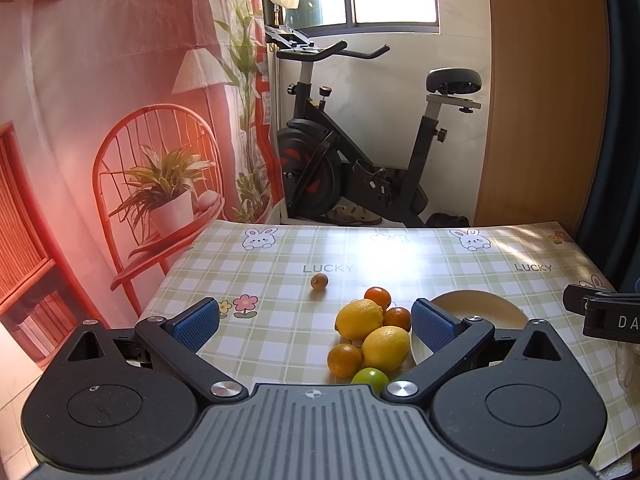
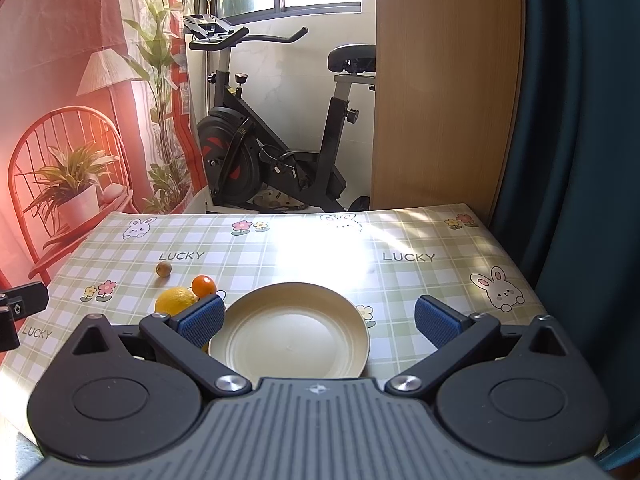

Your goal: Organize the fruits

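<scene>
Fruit sits bunched at lower centre of the left wrist view: two lemons touching each other, three small oranges around them, and a green lime nearest the camera, all on the checked desk. And there's a loner: a small brown fruit well apart from the bunch, up toward the "LUCKY" print. Just right of the pile lies the cream plate, with nothing on it.

Left gripper hangs above the desk with its jaws spread wide, blue pads holding nothing, the pile showing between them toward the right finger.

Over in the right wrist view, the right gripper is just as wide and just as empty, the plate framed squarely between its fingers. One lemon and one orange peek out behind the left pad, just beside the plate's rim. At the top of the frame, an exercise bike stands beyond the desk.
</scene>
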